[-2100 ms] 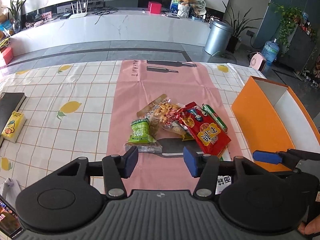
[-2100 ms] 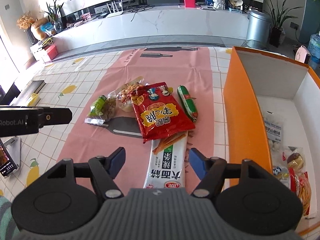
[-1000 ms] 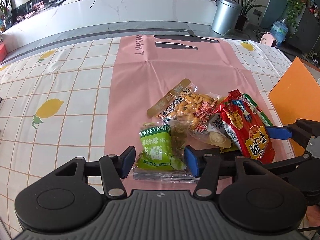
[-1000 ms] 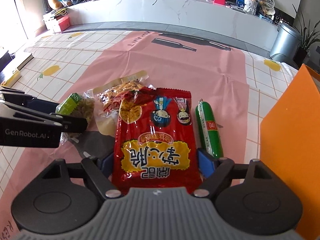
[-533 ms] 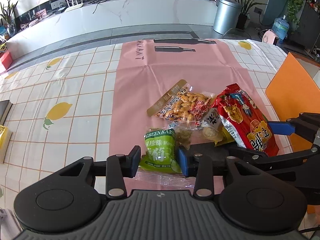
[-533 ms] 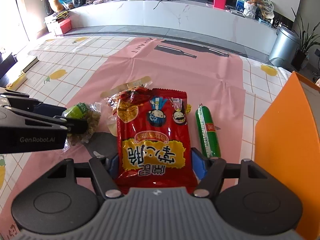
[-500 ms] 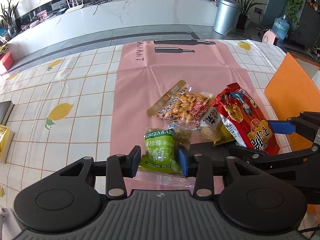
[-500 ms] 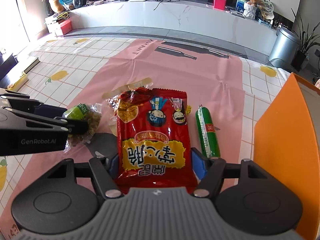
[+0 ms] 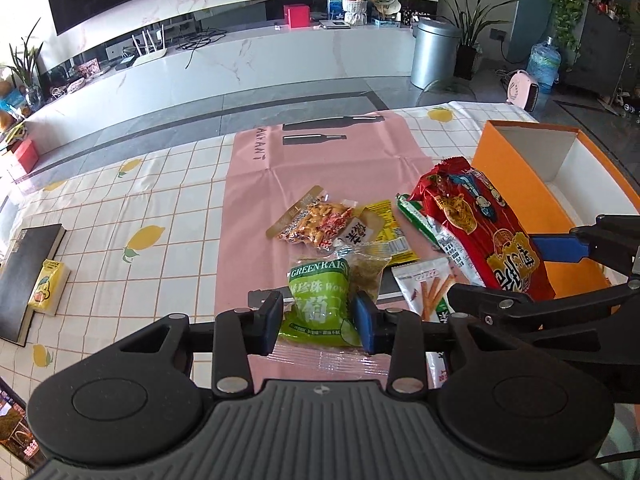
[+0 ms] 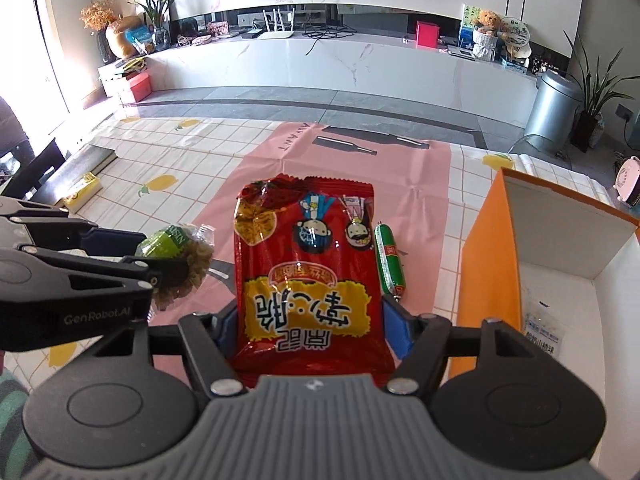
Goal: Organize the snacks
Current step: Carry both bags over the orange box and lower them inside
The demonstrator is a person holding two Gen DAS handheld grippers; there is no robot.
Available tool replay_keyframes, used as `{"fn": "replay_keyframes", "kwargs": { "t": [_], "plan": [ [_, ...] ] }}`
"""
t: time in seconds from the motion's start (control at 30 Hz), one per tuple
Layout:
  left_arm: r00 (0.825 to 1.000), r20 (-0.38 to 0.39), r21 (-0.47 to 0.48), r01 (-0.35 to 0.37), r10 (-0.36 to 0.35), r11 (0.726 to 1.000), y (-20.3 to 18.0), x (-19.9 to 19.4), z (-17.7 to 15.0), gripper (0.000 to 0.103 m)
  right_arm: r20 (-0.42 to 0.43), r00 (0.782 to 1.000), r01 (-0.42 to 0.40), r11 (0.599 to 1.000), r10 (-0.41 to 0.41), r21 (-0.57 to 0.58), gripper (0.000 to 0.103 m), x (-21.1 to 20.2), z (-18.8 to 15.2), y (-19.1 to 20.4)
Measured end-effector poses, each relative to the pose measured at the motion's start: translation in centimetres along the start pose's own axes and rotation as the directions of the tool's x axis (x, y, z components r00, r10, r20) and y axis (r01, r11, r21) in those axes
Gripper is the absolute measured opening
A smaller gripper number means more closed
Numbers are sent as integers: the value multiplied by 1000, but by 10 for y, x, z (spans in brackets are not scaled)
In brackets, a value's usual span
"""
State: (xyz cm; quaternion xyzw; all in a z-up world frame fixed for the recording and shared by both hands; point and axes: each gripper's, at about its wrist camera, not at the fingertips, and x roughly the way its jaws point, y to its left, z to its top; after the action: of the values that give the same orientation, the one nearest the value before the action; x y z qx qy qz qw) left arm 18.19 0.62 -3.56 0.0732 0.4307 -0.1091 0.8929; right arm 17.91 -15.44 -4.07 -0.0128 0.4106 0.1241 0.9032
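Lemon-print cloth covers the bench (image 9: 160,208). Beside the orange box (image 10: 476,264), the right tool (image 10: 310,328) clamps a red snack bag (image 10: 308,264); the left tool (image 9: 318,316), closing, pinches a green raisin pack (image 9: 320,300), seemingly by its slippery lower edge, so it may slip.

A green raisin packet (image 9: 318,306) with a clear end showing the raisins is clamped between the blue pads of the left hand-held gripper (image 9: 316,316), and a large red snack bag (image 10: 308,276) with yellow lettering and cartoon faces is pinched across its width by the right hand-held gripper (image 10: 310,334). On the pink mat (image 9: 320,164) over the counter lie a clear peanut pack (image 9: 314,224), a yellow sachet (image 9: 386,226), a green sausage stick (image 10: 388,260) and a white packet of stick snacks (image 9: 426,286), bunched close together. The orange box (image 10: 480,264) with a white inside stands open at the right, with a clear-wrapped packet (image 10: 544,332) on its floor.
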Motion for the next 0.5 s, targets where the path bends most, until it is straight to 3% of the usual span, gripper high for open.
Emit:
{"fn": "replay_keyframes", "kwargs": {
  "t": [0.5],
  "plan": [
    [992, 120, 100, 13, -25, 995, -65, -71, 3, 42, 106, 993, 37, 996, -46, 85, 67, -108, -42, -38]
  ]
}}
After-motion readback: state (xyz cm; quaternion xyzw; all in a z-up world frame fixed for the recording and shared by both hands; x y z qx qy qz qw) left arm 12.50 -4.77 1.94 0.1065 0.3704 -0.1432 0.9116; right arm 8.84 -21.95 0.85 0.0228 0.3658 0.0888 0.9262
